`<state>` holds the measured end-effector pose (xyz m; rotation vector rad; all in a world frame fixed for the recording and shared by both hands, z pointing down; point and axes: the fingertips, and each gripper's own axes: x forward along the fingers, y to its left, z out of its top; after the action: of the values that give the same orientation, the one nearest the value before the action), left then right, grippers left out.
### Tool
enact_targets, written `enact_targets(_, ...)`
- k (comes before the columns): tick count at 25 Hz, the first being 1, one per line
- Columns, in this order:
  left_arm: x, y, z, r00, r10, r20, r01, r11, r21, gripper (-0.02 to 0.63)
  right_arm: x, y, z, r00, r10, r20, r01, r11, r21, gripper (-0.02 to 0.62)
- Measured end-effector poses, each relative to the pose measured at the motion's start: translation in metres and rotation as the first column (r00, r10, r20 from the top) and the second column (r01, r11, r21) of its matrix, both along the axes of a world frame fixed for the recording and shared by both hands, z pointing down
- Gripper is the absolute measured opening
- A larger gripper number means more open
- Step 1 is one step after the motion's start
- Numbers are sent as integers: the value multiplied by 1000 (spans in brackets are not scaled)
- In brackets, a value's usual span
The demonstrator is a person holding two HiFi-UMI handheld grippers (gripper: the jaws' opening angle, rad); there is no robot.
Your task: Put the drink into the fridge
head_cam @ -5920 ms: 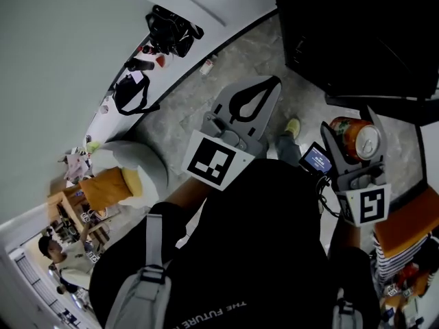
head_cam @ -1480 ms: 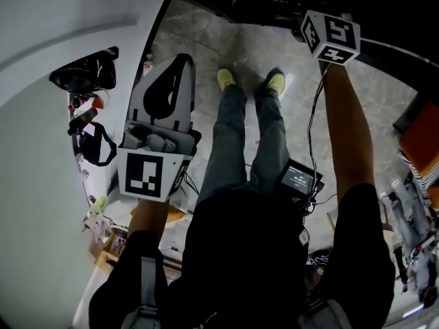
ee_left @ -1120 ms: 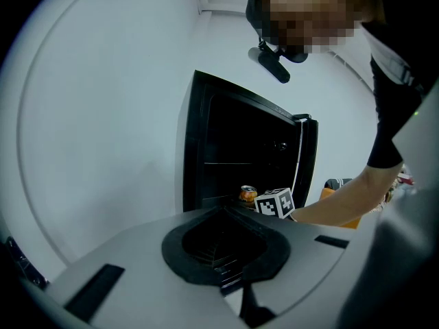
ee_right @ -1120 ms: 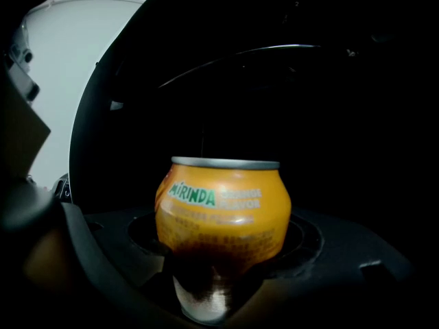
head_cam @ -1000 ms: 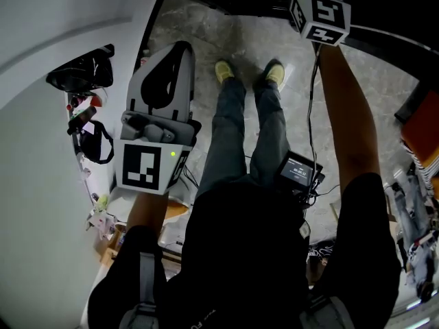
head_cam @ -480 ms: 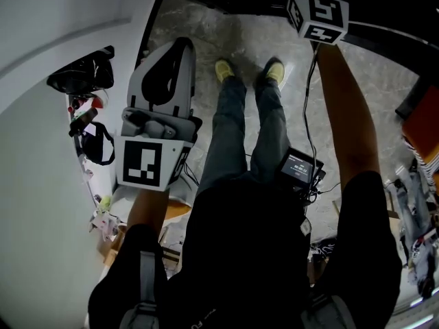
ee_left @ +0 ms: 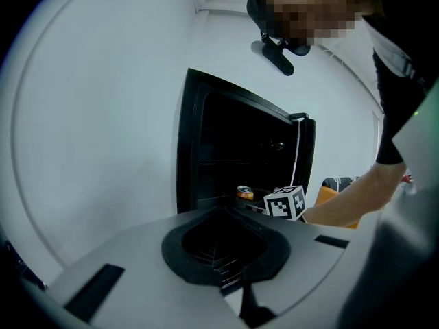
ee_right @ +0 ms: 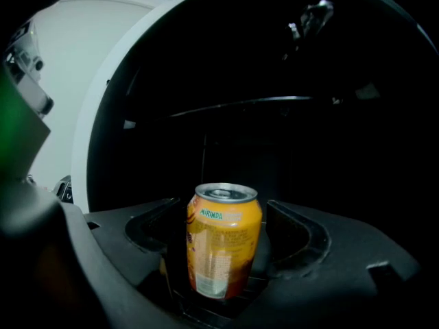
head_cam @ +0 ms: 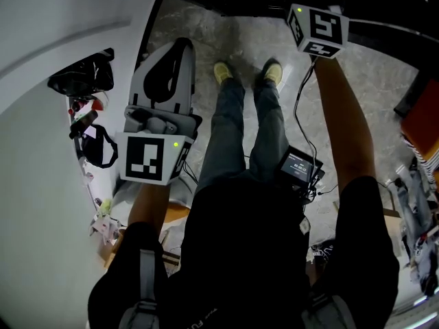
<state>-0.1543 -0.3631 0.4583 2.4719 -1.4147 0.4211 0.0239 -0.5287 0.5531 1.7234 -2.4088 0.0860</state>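
I'm looking into the dark fridge [ee_right: 329, 149], with a shelf edge [ee_right: 240, 106] crossing above. The orange can [ee_right: 223, 242] is standing upright inside it, top up. The right gripper [ee_right: 226, 218] has just been opening, its fingers [ee_right: 302, 235] flanking the can at full width without gripping it. The left gripper [head_cam: 180, 46] is waiting outside, fingers together, empty.

A plain indoor room, home or workroom I cannot tell. A black fridge [ee_left: 226, 157] stands ahead of the left claw [head_cam: 177, 50] against a white wall [ee_left: 89, 115]. Stone floor [head_cam: 384, 81] lies below the claw, and bags [head_cam: 82, 77] to its left.
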Motion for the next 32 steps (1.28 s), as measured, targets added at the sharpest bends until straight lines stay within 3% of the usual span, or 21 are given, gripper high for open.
enact_targets(8, 3, -6, 4, 999, -41, 26, 41, 999, -2, 14, 4, 26, -18, 999, 22, 29, -22, 1000, 10, 374)
enact_targets(19, 31, -7, 6, 999, -42, -29, 42, 999, 2, 14, 4, 90, -36, 995, 79, 63, -77, 996, -39, 374)
enact_targets(25, 34, -1, 0, 999, -34, -30, 34, 999, 3, 14, -14, 125, -72, 996, 43, 82, -38, 998, -58, 373)
enact_targets(29, 38, 5, -18, 999, -37, -39, 37, 999, 6, 14, -16, 150, -91, 997, -5, 83, 15, 992, -122, 366)
enact_targets(32, 46, 13, -42, 998, -39, -47, 40, 999, 29, 14, -11, 160, -124, 995, -31, 90, 38, 996, -80, 331)
